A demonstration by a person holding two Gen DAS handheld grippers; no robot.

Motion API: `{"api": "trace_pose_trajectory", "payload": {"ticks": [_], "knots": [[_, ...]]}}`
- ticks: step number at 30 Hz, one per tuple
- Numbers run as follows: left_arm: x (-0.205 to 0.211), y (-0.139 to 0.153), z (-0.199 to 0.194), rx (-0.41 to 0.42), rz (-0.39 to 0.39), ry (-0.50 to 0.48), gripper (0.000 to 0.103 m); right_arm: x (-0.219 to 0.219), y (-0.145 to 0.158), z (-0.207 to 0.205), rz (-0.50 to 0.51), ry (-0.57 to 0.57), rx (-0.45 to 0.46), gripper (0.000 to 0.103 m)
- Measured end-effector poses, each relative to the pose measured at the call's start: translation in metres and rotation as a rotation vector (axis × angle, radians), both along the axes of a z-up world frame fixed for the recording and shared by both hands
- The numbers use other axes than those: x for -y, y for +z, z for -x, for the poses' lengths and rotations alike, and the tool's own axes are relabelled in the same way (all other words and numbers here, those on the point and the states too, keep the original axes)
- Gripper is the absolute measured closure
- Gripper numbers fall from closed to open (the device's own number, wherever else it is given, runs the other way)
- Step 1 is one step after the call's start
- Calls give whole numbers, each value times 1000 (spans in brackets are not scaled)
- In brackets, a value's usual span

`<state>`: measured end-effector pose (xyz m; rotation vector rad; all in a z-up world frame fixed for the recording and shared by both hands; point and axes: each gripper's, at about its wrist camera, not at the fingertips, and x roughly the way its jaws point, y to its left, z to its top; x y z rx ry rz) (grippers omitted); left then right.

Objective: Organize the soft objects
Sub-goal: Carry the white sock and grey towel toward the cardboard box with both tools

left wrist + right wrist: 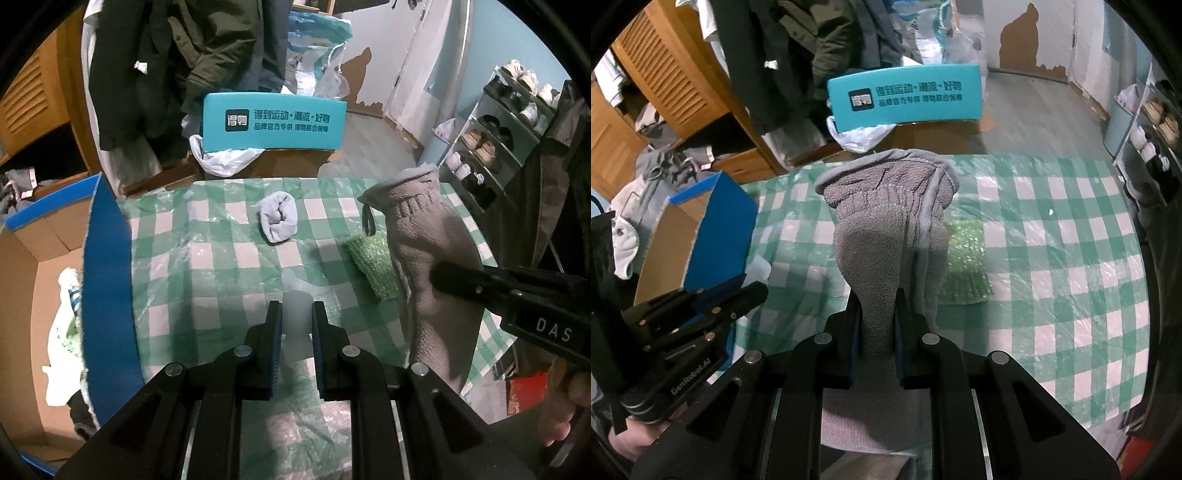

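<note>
My right gripper (877,314) is shut on a grey fleece glove (886,221) and holds it upright above the checked table; the glove also shows in the left wrist view (428,251) with the right gripper's finger (458,275) pressed on it. My left gripper (295,314) is shut on a pale translucent soft object (295,317) low over the table. A rolled light-blue sock (277,217) lies mid-table. A green fuzzy cloth (373,266) lies behind the glove, and shows in the right wrist view too (966,269).
A green-and-white checked tablecloth (221,258) under clear plastic covers the table. A blue-edged cardboard box (107,295) holding white items stands at the left edge. A teal box (273,122), hanging coats and a shoe rack (498,133) stand beyond.
</note>
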<state>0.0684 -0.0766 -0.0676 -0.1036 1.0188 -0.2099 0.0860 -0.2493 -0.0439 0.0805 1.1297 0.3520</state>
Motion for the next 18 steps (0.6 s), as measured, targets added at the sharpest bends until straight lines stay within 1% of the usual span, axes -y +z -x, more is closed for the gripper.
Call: {"api": "trace_pose_trajectory", "payload": {"ticks": [18], "knots": [[-54, 30, 22, 45, 1, 87, 88, -58, 35, 3, -35, 87, 56, 90]]}}
